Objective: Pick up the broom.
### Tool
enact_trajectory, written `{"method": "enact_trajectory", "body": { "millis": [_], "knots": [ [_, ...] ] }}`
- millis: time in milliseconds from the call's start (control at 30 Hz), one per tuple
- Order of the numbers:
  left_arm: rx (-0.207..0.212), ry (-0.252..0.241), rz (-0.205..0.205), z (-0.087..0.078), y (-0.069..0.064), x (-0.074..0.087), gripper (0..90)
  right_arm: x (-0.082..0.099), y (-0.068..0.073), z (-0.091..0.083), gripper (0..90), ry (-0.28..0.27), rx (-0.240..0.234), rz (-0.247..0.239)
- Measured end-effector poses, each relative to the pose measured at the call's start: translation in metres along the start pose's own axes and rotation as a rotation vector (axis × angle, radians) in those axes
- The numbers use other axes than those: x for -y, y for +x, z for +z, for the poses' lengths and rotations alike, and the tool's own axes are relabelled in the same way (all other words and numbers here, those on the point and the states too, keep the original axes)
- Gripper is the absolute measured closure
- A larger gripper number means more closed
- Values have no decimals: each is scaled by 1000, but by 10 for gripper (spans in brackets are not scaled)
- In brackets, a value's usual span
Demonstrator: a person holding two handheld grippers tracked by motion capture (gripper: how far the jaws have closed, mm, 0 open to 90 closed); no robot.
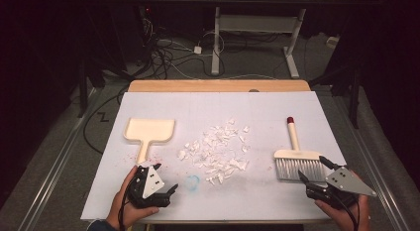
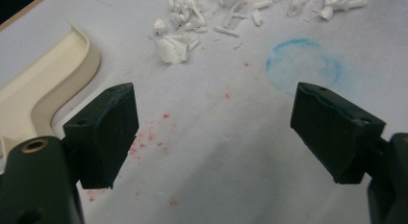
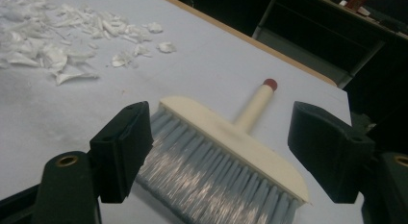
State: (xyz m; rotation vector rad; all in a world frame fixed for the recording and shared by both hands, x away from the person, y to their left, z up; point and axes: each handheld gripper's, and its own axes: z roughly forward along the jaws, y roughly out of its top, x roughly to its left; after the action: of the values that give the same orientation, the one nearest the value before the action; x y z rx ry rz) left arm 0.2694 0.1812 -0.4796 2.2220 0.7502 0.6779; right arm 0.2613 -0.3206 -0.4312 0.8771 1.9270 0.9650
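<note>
A cream dustpan (image 1: pixel 148 132) lies flat at the left of the white sheet, handle toward me; its curved wall (image 2: pixel 43 89) shows in the left gripper view. Several white scraps (image 1: pixel 218 149) (image 2: pixel 178 41) (image 3: pixel 57 46) are scattered mid-table. A cream hand brush (image 1: pixel 297 156) (image 3: pixel 231 152) with grey bristles and a red-tipped handle lies at the right. My left gripper (image 1: pixel 166 178) (image 2: pixel 214 132) is open over bare sheet, just right of the dustpan handle. Just in front of the bristles, my right gripper (image 1: pixel 313 169) (image 3: pixel 223 123) is open, its jaws wide of the brush head and not touching it.
A faint blue ring mark (image 1: pixel 192 181) (image 2: pixel 303 65) and small red specks (image 2: pixel 149 137) stain the white sheet (image 1: pixel 247 201). The wooden table edge (image 1: pixel 218 86) runs along the far side. Beyond it stands another table's white metal frame (image 1: pixel 257 37) with cables on the floor.
</note>
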Motion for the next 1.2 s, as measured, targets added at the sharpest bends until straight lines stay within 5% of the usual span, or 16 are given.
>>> {"method": "enact_trajectory", "body": {
  "millis": [333,533,600,767,967,1033,1200],
  "knots": [
    [0,-14,-3,4,0,-3,172,-1,-10,0,237,20,51,55],
    [3,-12,10,4,-3,-6,172,-15,-21,22,240,71,18,127],
    [10,2,35,6,-5,-6,172,-22,-28,35,242,137,20,182],
    [22,1,23,7,-4,-5,172,-38,-46,85,270,359,-10,245],
    [33,7,21,4,-5,-1,173,-30,-59,143,335,563,25,310],
    [31,14,22,3,-5,0,176,-24,-57,156,395,610,2,306],
    [25,23,22,1,-6,3,177,-23,-58,158,621,596,-100,309]
  ]
}}
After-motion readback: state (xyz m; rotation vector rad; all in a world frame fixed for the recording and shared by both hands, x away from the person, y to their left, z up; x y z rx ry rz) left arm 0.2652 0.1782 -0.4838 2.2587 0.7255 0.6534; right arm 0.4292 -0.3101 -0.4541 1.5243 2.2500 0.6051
